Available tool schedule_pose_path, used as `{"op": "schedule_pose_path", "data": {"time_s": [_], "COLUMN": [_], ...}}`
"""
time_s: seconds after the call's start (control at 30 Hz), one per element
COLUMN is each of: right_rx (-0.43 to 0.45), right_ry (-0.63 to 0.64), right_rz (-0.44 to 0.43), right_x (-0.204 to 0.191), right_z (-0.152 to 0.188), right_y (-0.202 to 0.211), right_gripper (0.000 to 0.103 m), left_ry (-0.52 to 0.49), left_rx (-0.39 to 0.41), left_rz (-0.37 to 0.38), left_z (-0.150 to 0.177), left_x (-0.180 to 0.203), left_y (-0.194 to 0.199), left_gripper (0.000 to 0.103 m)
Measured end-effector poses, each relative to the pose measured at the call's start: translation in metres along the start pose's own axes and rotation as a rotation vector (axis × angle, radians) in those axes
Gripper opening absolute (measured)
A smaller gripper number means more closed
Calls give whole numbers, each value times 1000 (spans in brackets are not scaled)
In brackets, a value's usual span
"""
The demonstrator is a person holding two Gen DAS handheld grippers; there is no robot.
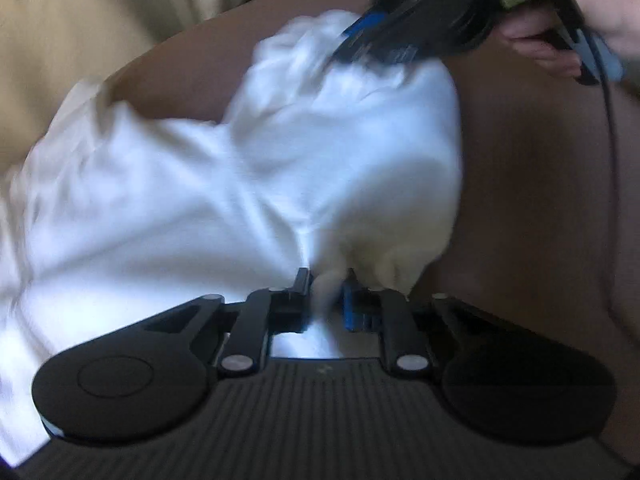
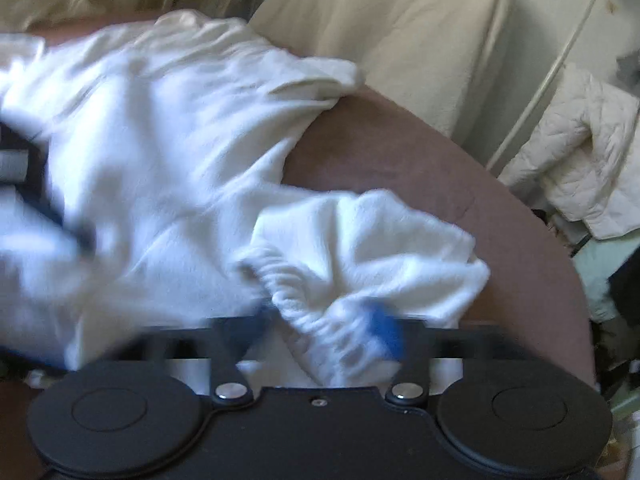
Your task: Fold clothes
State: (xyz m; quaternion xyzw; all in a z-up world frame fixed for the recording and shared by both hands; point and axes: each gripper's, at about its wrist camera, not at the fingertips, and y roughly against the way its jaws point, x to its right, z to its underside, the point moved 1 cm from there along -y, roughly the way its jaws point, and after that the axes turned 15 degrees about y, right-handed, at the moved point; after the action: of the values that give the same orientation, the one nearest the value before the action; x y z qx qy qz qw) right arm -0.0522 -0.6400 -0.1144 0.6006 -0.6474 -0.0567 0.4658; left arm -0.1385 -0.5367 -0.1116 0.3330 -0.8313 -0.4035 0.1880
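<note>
Surface: brown round table, curved rim, beige curtains close behind it.
Garment: my white clothing lies rumpled across the table's middle, one end spilling over the far rim.
Left gripper: I see its jaws pinched shut on a fold of the white cloth.
Right gripper: jaws clamped on the gathered elastic hem; the picture is blurred.
Open room: I have bare tabletop along the rim beside the cloth.
Edge clutter: quilted white jacket hangs just beyond the rim.
</note>
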Motion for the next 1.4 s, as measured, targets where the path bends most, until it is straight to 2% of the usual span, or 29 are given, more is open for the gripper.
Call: {"op": "schedule_pose_path", "data": {"time_s": [0.03,0.1,0.13,0.2,0.27,0.3,0.37,0.43,0.5,0.57,0.63,0.67,0.7,0.73,0.8,0.87,0.97,1.07,1.13,1.17,1.2,1.23,1.3,1.4], "right_rx": [2,14,-2,-22,-59,-90,-157,-235,-315,-315,-197,-163,-135,-106,-99,-72,-43,6,17,22,26,16,-9,-19], "right_ry": [-23,-98,-144,-217,-278,-328,-440,-552,-664,-851,-1059,-1116,-1163,-1209,-1236,-1276,-1279,-1178,-1104,-1067,-1030,-978,-867,-690], "right_rz": [25,126,193,300,353,374,370,417,437,376,223,154,87,20,-19,-29,-64,26,71,92,114,155,244,493], "right_x": [12,42,60,92,119,132,151,159,161,154,135,123,112,100,70,41,16,22,44,55,66,76,95,108], "right_z": [-4,-4,-2,7,20,31,54,79,103,129,151,156,161,166,170,177,183,171,160,155,150,144,132,132], "right_y": [0,5,8,15,17,16,13,10,10,24,43,48,52,56,65,72,56,34,22,16,10,15,29,76], "right_gripper": [8,8,8,8,9,13,13,23,43,47,53,64,70,72,80,82,87,91,91,81,37,9,9,9], "left_ry": [22,43,65,134,180,200,241,295,354,389,387,386,384,389,399,409,421,416,413,413,409,406,413,395], "left_rx": [26,100,126,151,162,159,152,145,138,131,129,130,131,134,142,150,163,184,194,197,200,203,214,229], "left_rz": [0,-80,-97,-124,-145,-152,-161,-156,-140,-113,-115,-116,-118,-119,-121,-124,-125,-126,-126,-125,-125,-124,-91,-49], "left_z": [1,8,13,23,35,41,54,64,70,79,78,77,76,75,73,71,67,63,60,58,57,55,52,49], "left_x": [-5,-14,-20,-38,-53,-59,-70,-82,-90,-96,-100,-102,-103,-104,-107,-109,-108,-102,-100,-99,-98,-96,-92,-81], "left_y": [13,43,55,79,95,100,107,114,116,119,109,106,103,103,103,102,106,116,123,125,128,130,137,141], "left_gripper": [8,6,5,4,4,4,4,4,4,4,4,3,3,3,3,3,3,3,3,3,3,3,2,0]}}
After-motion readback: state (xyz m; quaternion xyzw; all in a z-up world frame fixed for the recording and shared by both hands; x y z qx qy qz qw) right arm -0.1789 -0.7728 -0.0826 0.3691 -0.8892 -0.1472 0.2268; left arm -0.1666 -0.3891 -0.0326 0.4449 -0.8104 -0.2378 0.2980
